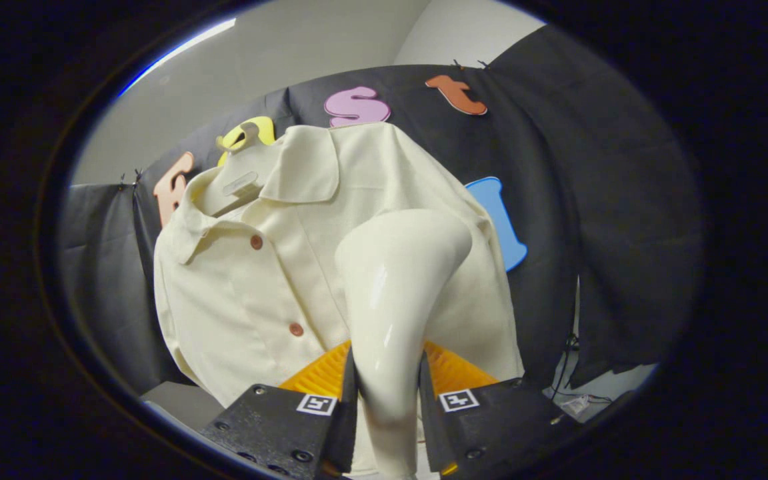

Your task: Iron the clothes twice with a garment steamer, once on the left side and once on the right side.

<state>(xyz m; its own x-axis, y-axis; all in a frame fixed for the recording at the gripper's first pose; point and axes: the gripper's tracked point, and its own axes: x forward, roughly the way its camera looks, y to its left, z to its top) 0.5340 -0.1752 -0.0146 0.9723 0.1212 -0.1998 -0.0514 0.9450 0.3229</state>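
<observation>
Jaws of the gripper [387, 400] stand closed on the glossy cream plastic garment steamer [394, 300], both fingers pressing its narrow handle from either side. Its wide head rises just beyond them, touching or nearly touching the right front of a cream short-sleeved collared shirt with brown buttons [264, 267]. That shirt hangs on a pale hanger [241, 163] before the black cloth wall [591, 200].
</observation>
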